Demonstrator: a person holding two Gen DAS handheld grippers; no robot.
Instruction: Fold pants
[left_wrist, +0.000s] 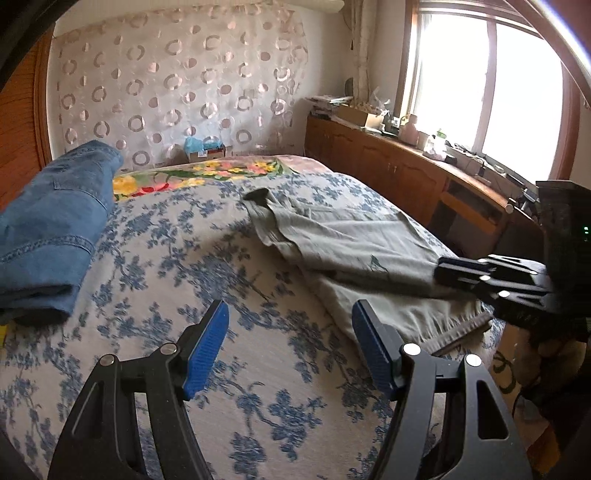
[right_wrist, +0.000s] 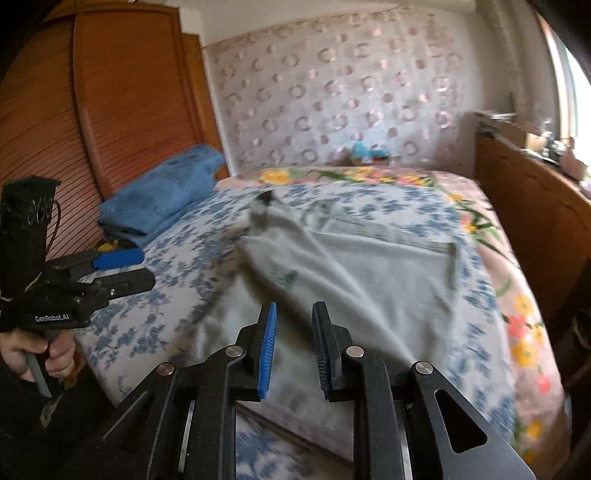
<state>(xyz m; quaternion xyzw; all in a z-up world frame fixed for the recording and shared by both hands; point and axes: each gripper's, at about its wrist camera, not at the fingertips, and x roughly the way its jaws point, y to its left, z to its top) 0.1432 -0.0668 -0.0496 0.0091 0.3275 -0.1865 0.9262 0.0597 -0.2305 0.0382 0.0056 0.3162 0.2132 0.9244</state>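
The grey-green cotton pants (left_wrist: 351, 243) are lying flat on the blue-and-white floral bedspread (left_wrist: 177, 266), ahead of and to the right of the left gripper (left_wrist: 290, 343). In the right wrist view the same pants (right_wrist: 369, 280) are lying directly ahead of the right gripper (right_wrist: 293, 347) and are spreading to both sides of it.

The cloth is showing soft wrinkles and one layer is lying folded over another, with a small dark printed mark on the upper layer. A stitched hem band is lying at the near end, just ahead of the left gripper's right finger. The far end is narrowing to a dark-tipped corner that is pointing away from both grippers, toward the circle-patterned white curtain (left_wrist: 177, 85). The long axis is running from the near bed edge diagonally away toward that curtain, leaning left as it is receding from the right gripper.

The left gripper is hovering above the bedspread with its blue ribbed pads (left_wrist: 207, 347) spread wide apart and nothing between them. The right gripper is hovering over the near part of the pants with a clear gap between its blue pads (right_wrist: 267, 350), grasping nothing.

A folded blue denim garment (left_wrist: 51, 229) is resting well to the left of the left gripper. The right wrist view is blurred.
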